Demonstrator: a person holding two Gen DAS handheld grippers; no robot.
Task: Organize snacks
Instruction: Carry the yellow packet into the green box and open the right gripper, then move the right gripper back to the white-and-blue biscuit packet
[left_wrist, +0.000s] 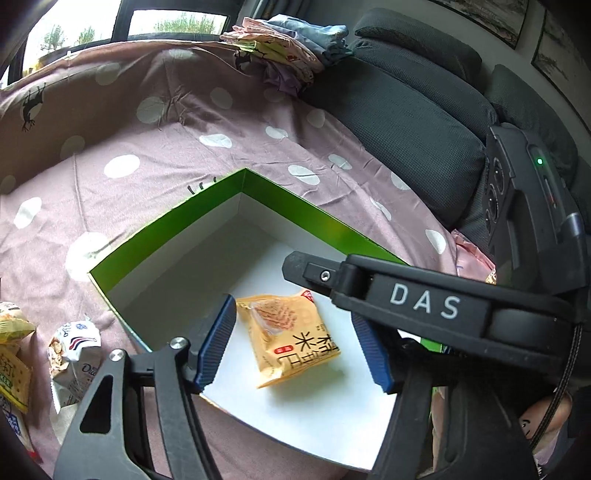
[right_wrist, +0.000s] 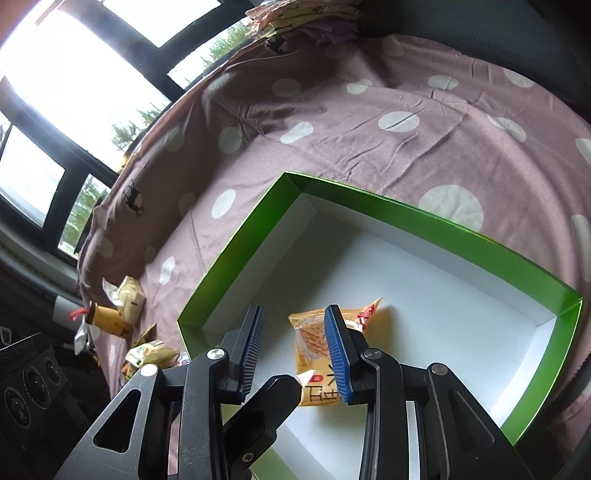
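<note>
While one orange cracker packet (left_wrist: 290, 338) already lies flat on the white floor of the green-walled box (left_wrist: 207, 206), most of your sorting is still ahead. It is the only snack inside; the rest of the box floor is bare. Several more wrapped snacks (left_wrist: 72, 354) sit outside on the spotted pink sheet (left_wrist: 155, 122), just beside the box's left wall, and a few others lie farther off near the sheet's edge.

Your left gripper (left_wrist: 291, 347) hangs over the box, pitched downward, its blue pads spread wide on either side of the packet and not touching it, so the packet looks released. Your right gripper (right_wrist: 295, 349) also tilts down over the box, crossing above the left one. Its fingers stand partly apart with nothing between them; the packet lies on the floor below it.
</note>
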